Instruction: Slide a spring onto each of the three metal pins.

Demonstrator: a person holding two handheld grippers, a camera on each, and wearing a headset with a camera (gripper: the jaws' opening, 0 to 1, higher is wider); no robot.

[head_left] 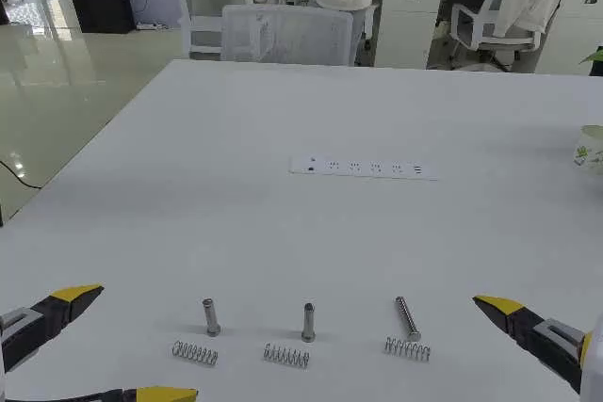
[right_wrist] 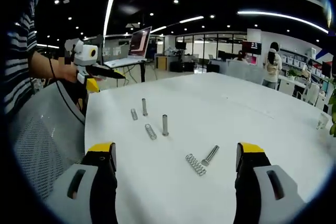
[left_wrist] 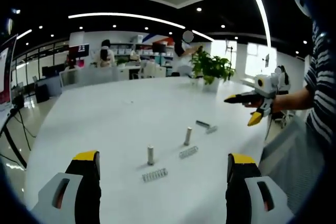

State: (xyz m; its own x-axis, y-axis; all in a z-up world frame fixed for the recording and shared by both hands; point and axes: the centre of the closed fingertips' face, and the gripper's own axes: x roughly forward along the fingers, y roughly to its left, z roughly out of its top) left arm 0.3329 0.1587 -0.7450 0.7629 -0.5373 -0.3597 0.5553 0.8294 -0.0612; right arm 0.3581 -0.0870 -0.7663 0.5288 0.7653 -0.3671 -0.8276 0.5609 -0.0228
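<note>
Both left gripper [left_wrist: 163, 157] and right gripper [right_wrist: 176, 149] gape empty, so pinch the left spring [head_left: 195, 353], lying on the tabletop [head_left: 283, 110] just before its upright pin [head_left: 210, 317], lightly near one end, bore clear.

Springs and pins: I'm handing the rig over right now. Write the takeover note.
Left gripper: open, empty, at the near left of the parts.
Right gripper: open, empty, at the near right.
The parts sit in a row on the white table. The left pin and middle pin stand upright, and the right pin lies on its side.
The left spring, middle spring and right spring each lie flat on the near side of their pin.
Done: nothing, no spring is on a pin.
Left: all three springs. The fallen right pin probably needs holding or standing up first.
</note>
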